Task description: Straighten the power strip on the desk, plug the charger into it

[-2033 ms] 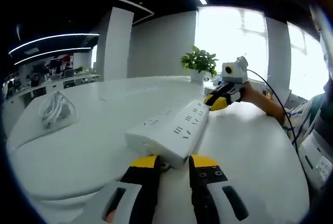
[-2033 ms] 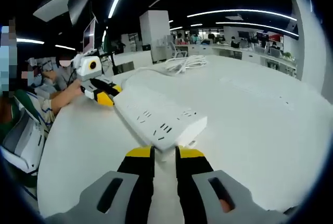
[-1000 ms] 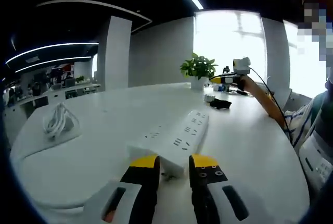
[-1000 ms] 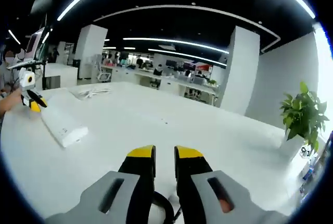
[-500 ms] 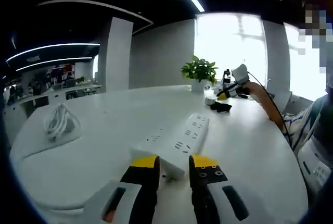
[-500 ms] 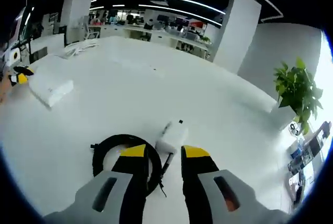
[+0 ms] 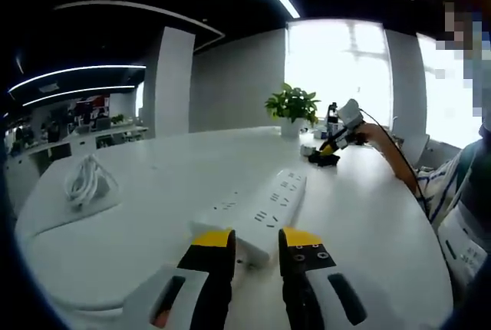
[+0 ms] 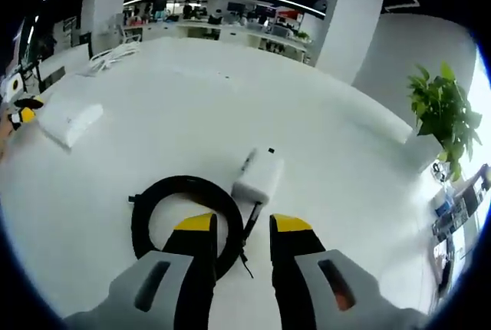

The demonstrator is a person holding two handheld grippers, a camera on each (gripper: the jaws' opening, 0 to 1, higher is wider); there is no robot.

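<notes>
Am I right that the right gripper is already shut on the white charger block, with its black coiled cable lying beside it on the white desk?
Not quite: the right gripper view shows the right gripper open, fingers short of the white charger block; the black coiled cable does lie beside it on the white desk.

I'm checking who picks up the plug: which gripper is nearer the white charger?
Right. The right gripper hangs open just short of the charger, beside its black cable coil. The left gripper is far off at the power strip.
</notes>
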